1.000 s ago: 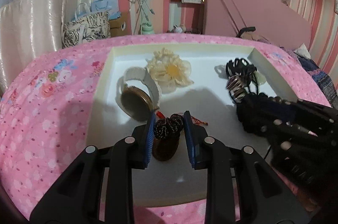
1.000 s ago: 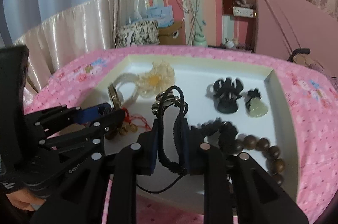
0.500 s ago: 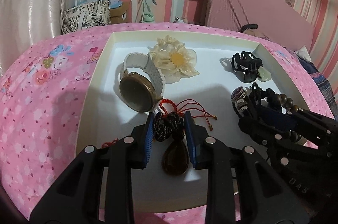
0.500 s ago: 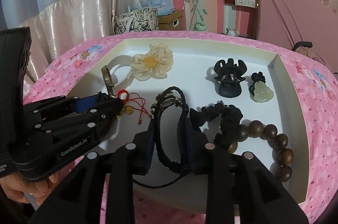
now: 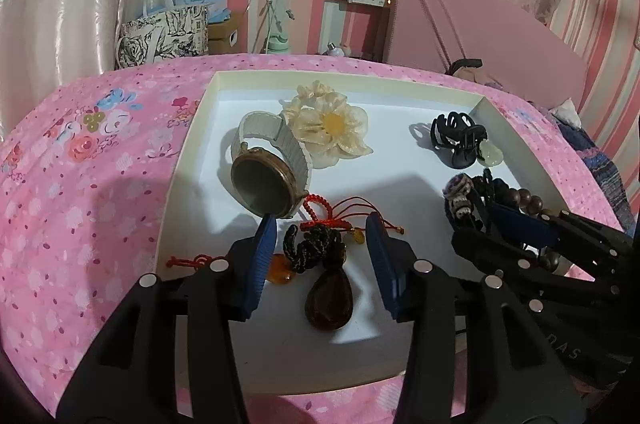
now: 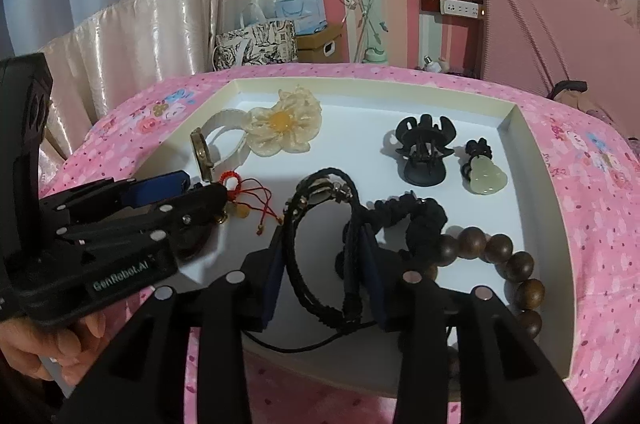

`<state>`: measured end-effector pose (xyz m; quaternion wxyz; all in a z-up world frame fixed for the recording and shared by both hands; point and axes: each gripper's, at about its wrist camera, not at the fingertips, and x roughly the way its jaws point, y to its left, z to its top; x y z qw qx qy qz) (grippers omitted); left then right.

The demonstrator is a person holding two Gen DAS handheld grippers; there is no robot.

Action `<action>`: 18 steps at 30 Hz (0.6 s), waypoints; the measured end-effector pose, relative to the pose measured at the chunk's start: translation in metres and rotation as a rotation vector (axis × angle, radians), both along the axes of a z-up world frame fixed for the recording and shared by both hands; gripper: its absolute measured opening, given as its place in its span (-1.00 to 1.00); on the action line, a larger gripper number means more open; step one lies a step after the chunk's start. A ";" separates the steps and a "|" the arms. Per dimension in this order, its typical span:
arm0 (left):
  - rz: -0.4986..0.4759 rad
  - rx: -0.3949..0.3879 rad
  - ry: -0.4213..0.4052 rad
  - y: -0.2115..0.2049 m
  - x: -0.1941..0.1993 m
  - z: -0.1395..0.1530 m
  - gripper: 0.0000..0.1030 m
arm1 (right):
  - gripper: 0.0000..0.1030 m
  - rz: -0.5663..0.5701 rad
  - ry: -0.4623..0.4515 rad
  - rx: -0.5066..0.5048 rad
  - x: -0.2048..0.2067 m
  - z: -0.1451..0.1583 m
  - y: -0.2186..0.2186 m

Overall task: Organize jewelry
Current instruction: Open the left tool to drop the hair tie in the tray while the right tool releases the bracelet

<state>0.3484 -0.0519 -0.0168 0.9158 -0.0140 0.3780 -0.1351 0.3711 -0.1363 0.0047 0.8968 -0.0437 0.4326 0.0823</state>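
Tool [image 5: 322, 252] in the left hand stands with its ribbed blue pads [image 5: 262, 256] apart; its jaws have just been opening. Between them, touched by neither pad, lies a dark teardrop pendant [image 5: 329, 300], smooth and glossy, with a thick knotted black cord [image 5: 314, 248] on top. A small amber bead [image 5: 280, 270] lies beside the left pad. Just beyond them a thin red string charm [image 5: 340, 212] is spread out.

The right tool [image 6: 322, 264] has also just been opening. A braided black bracelet [image 6: 320, 236] with small metal beads lies as a loop between its pads; the right side of the loop is close against the right pad [image 6: 370, 272], and I cannot tell if they touch.

All these things are inside a shallow white tray [image 6: 516, 127] with a cream rim, which rests on a bed [image 5: 80, 183] covered in pink flowered cloth. Farther in the tray are a round watch [image 5: 262, 183] with a brassy case and a white woven band, a pale cream fabric flower [image 5: 326, 131] with a yellow centre, a black plastic claw clip [image 6: 424, 151], a pale green carved pendant [image 6: 486, 175], and a string of round dark wooden beads [image 6: 508, 264] with a fuzzy black tassel.
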 end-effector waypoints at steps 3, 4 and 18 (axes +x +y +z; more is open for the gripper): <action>0.001 -0.020 -0.005 0.004 -0.002 0.004 -0.11 | -0.16 0.007 0.000 -0.011 -0.002 0.002 -0.001; 0.003 -0.022 -0.009 0.004 -0.003 0.005 -0.10 | -0.14 0.008 -0.002 -0.015 -0.002 0.002 -0.001; 0.020 -0.020 -0.038 0.013 -0.010 0.020 -0.05 | 0.05 0.038 -0.023 -0.011 -0.010 0.013 0.003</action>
